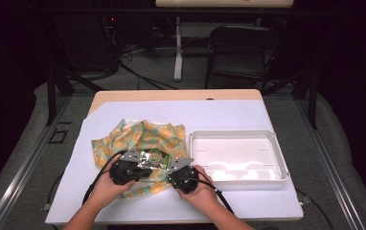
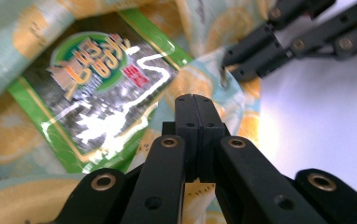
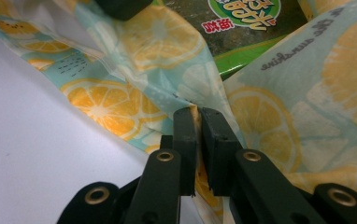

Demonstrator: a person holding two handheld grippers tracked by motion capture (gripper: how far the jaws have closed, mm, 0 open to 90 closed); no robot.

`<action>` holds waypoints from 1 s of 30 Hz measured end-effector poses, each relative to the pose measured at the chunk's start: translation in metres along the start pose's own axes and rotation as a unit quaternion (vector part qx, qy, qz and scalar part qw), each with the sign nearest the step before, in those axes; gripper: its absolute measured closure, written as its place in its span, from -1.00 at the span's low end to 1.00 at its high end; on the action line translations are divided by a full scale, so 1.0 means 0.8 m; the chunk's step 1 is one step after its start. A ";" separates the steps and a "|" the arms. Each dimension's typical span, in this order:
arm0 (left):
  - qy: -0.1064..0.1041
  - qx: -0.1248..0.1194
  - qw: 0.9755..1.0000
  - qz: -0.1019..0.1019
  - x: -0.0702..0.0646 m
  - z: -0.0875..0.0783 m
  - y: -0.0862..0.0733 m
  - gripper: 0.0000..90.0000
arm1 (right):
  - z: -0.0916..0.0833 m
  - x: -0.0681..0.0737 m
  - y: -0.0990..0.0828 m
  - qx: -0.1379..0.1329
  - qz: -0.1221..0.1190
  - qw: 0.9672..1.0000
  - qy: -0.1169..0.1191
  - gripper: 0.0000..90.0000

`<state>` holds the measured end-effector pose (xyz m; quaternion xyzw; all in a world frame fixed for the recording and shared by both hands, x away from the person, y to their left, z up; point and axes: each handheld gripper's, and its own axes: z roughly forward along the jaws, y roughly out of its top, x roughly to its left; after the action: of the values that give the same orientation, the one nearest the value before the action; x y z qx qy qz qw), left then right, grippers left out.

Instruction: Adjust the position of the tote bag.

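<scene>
Glossy green-and-black snack packet lying flat on the thin lemon-print cloth bag, teal with orange slices, crumpled on the white sheet over the bench toward its front-left part. Packet just beyond both tools, between them in the high view. Left gripper with jaws pressed fully together at the bag's near edge; fabric passing under the tips, but no cloth visibly pinched between them, so probably closed on nothing. Right gripper clamped on a fold of the bag's edge, a sliver of fabric showing in the narrow gap between its jaws. White rectangular plastic tray just right of the bag, near the bench's front-right part, nothing in it.

Likely step: spreading the bag's mouth to free or cover the packet. Best done by keeping the right grip firm and steady as an anchor, reopening the left jaws, catching a single layer of the opposite hem, then drawing apart gently and level. Worth avoiding: snagging both layers together, or dragging the packet along with the cloth.
</scene>
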<state>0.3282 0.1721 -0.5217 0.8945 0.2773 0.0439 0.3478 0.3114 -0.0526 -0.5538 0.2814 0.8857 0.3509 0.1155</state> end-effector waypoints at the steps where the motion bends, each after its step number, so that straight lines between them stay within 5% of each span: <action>1: -0.001 0.000 1.000 0.000 -0.002 0.000 -0.002 1.00 | 0.000 0.000 0.000 0.000 0.000 1.000 0.000 0.88; 16: -0.017 0.025 0.999 0.023 -0.030 0.019 -0.014 1.00 | -0.004 0.000 -0.003 0.005 0.003 1.000 0.000 0.85; 30: -0.023 0.036 0.999 0.023 -0.030 0.032 -0.020 1.00 | -0.010 0.001 -0.004 -0.001 0.006 1.000 0.006 0.81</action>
<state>0.3075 0.1543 -0.5484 0.9136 0.2495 0.0212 0.3204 0.3059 -0.0584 -0.5503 0.2843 0.8841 0.3544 0.1088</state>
